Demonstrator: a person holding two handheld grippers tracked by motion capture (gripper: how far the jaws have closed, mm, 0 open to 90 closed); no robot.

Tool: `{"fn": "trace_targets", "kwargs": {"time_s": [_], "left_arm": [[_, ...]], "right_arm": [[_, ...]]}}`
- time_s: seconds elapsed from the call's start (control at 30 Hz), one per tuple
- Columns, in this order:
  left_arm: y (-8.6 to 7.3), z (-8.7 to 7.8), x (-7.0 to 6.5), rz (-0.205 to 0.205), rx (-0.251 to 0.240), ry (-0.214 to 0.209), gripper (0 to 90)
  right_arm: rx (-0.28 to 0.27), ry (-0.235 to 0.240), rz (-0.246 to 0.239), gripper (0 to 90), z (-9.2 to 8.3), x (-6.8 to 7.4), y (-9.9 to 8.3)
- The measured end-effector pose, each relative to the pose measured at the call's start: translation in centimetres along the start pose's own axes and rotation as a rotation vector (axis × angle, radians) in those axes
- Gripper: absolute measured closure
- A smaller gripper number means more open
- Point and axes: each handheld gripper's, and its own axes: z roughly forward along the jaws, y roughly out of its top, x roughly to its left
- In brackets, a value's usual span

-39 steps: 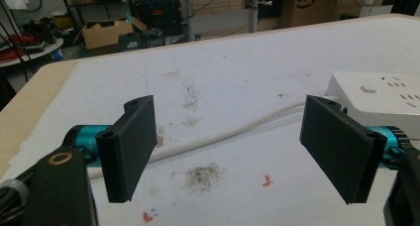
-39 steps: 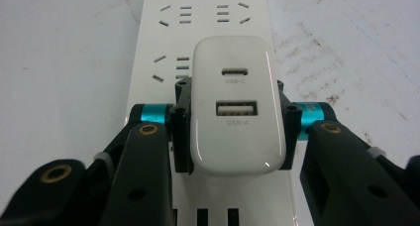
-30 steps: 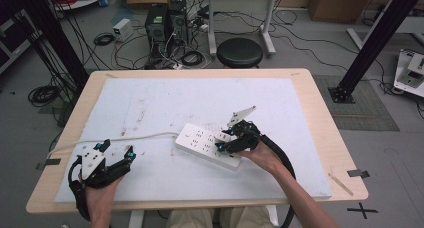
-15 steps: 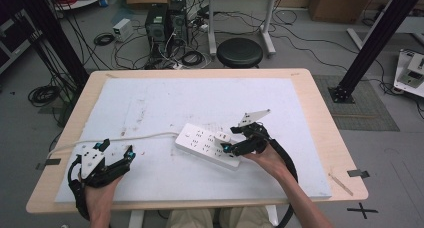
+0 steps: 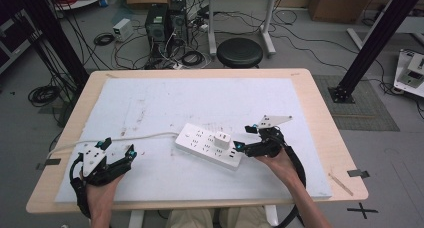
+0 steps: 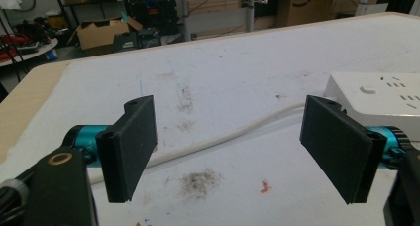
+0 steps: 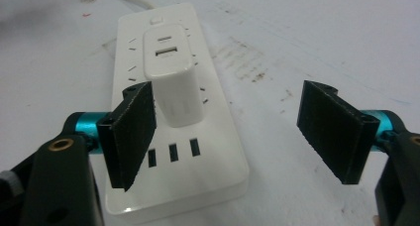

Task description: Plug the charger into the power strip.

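At the desk's (image 5: pixel 320 95) near edge, the left gripper (image 5: pixel 118 152) rests with its jaws spread and nothing between them, well apart from the work. Just beyond it, in the left gripper view, a white cord (image 6: pixel 233 135) snakes across the stained mat (image 5: pixel 150 103) toward the strip (image 5: pixel 209 145).

On the person's other side, the right gripper (image 5: pixel 242 138) sits just beside the strip's end, its jaws having just been opening; they stand wide, and the charger (image 7: pixel 171 81) is near the left jaw in the right gripper view, not between the pads.

That charger, a small white cube with 2 ports on top, stands upright and plugged into the strip at mid-desk. It looks light, rigid and smooth-skinned, so likely slippery; its flat opposite sides offer the best hold, low on the body, squeezed squarely. Pulling it free would probably drag the light strip along, so the strip's long flat body would want pinning by the spare gripper. Its cord is soft and trails off the desk's left edge.

Farther off, a stool (image 5: pixel 240 52) and computer towers (image 5: pixel 165 20) stand on the cable-strewn floor.
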Motion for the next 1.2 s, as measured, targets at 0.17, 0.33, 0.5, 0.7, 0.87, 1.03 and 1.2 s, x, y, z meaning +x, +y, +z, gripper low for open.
{"fn": "trace_targets", "kwargs": {"time_s": [0.17, 0.33, 0.5, 0.7, 0.87, 1.03, 1.2], "left_arm": [[0.1, 0.1, 0.1, 0.001, 0.001, -0.003, 22.1], [0.1, 0.3, 0.0, 0.001, -0.001, -0.004, 22.1], [0.2, 0.5, 0.0, 0.005, 0.001, -0.006, 22.1], [0.2, 0.5, 0.1, 0.005, 0.004, -0.006, 22.1], [0.2, 0.4, 0.3, 0.005, 0.007, -0.001, 22.1], [0.3, 0.5, 0.3, 0.007, 0.007, -0.005, 22.1], [0.3, 0.6, 0.2, 0.006, 0.004, -0.007, 22.1]], "right_arm": [[-0.124, -0.09, 0.036, 22.1, -2.0, 0.1, -1.6], [-0.223, -0.169, 0.1, 22.1, -4.0, -0.1, -3.2], [-0.279, -0.241, 0.128, 22.0, -5.5, -0.3, -4.6], [-0.308, -0.297, 0.165, 21.9, -6.9, -0.8, -6.3], [-0.326, -0.318, 0.188, 21.9, -7.9, -1.2, -7.3], [-0.326, -0.323, 0.202, 21.9, -8.2, -1.3, -7.6], [-0.319, -0.321, 0.197, 21.9, -8.0, -1.4, -7.7]]}}
